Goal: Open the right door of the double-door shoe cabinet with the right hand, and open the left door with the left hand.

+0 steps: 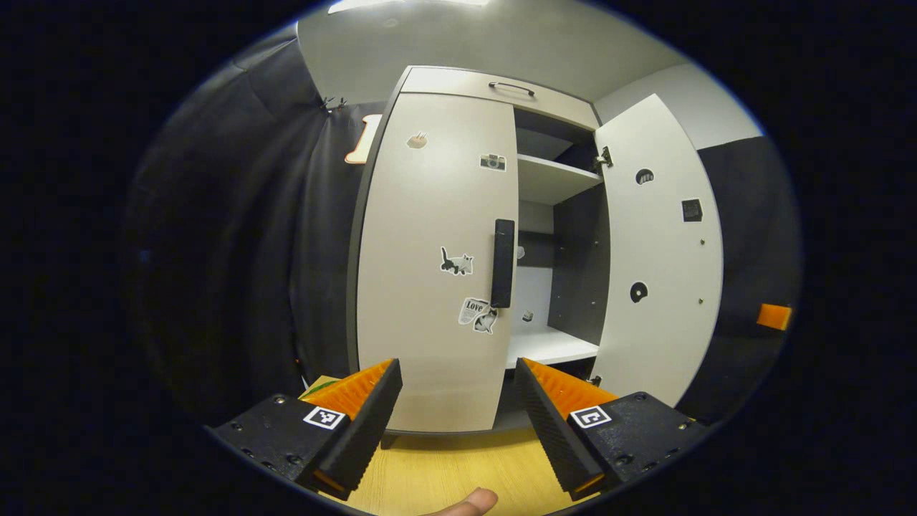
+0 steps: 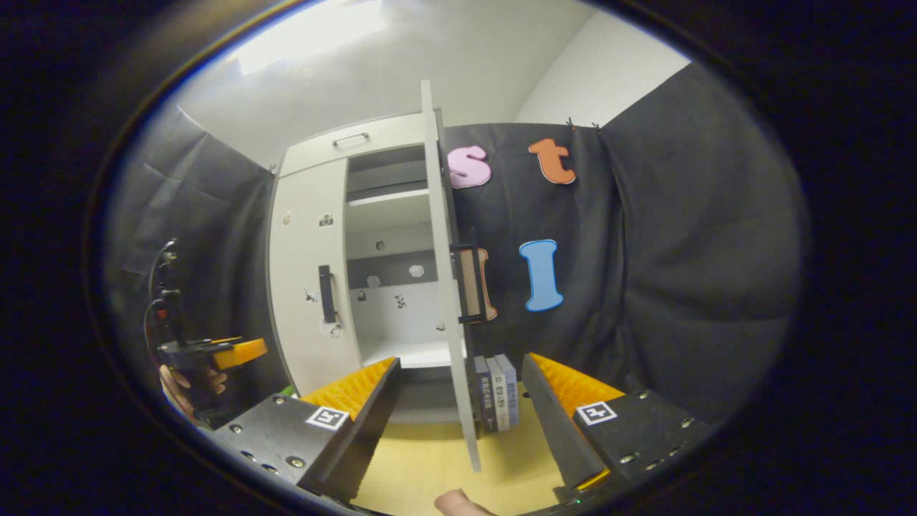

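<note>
The left gripper (image 1: 457, 401) is released, its ridged, wedge-shaped fingers (image 1: 365, 419) spread wide and gripping nothing, hovering over the pale wood-grain table (image 1: 444, 473). Straight ahead stands the shoe cabinet (image 1: 458, 82), a tall box of smooth, matte off-white panels with dark edging. Its left door (image 1: 430, 272) is closed flat, dotted with small stickers, and carries a dark, slim handle (image 1: 503, 263) whose long axis runs vertically along the door's inner edge. The right door (image 1: 659, 251) is swung fully outward, showing white shelves (image 1: 555, 179) and a dark inner wall.

The right gripper (image 2: 458, 405) is likewise released, fingers apart, with the open right door (image 2: 448, 287) seen edge-on between them, a thin upright slab pointing toward the camera. Its handle (image 2: 469, 283) sticks out on the far face. A few upright books (image 2: 496, 393) stand just beside the door's lower edge. Open tabletop lies in front of both grippers. In the right gripper view, the left gripper (image 2: 215, 355) shows far left, held in a hand (image 2: 183, 390).
</note>
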